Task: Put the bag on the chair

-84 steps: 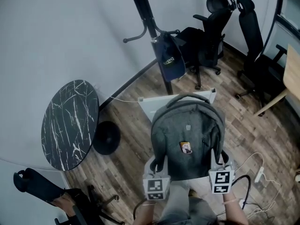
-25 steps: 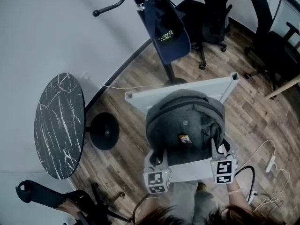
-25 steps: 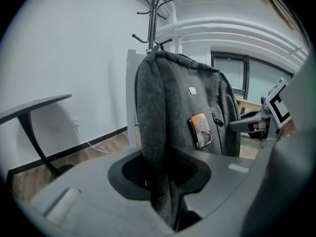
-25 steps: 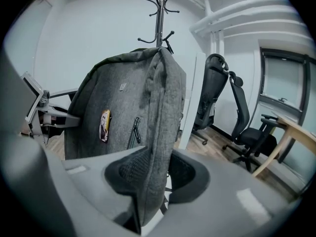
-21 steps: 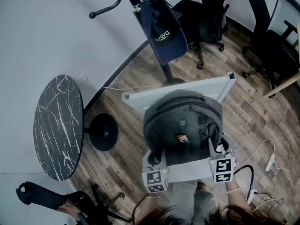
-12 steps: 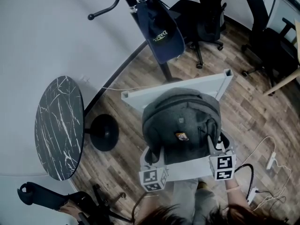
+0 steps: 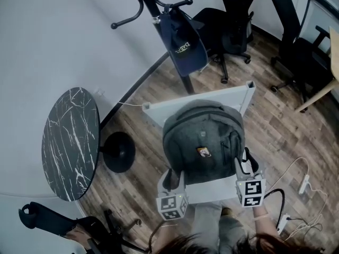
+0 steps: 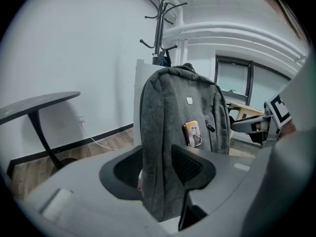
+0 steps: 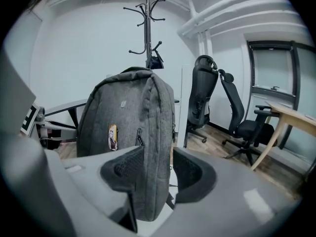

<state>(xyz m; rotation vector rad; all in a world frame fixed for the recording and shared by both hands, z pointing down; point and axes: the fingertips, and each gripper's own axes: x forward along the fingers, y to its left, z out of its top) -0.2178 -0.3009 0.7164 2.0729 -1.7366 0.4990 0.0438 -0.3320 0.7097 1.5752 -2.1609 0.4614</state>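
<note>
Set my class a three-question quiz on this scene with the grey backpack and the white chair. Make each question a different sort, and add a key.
1. True or false: the grey backpack stands upright on the white chair.
2. What hangs on the coat stand? A) a red jacket B) a dark blue bag C) nothing
3. What is between the right gripper's jaws?
Key: 1 true. 2 B. 3 the backpack's side; the pads stand apart.
</note>
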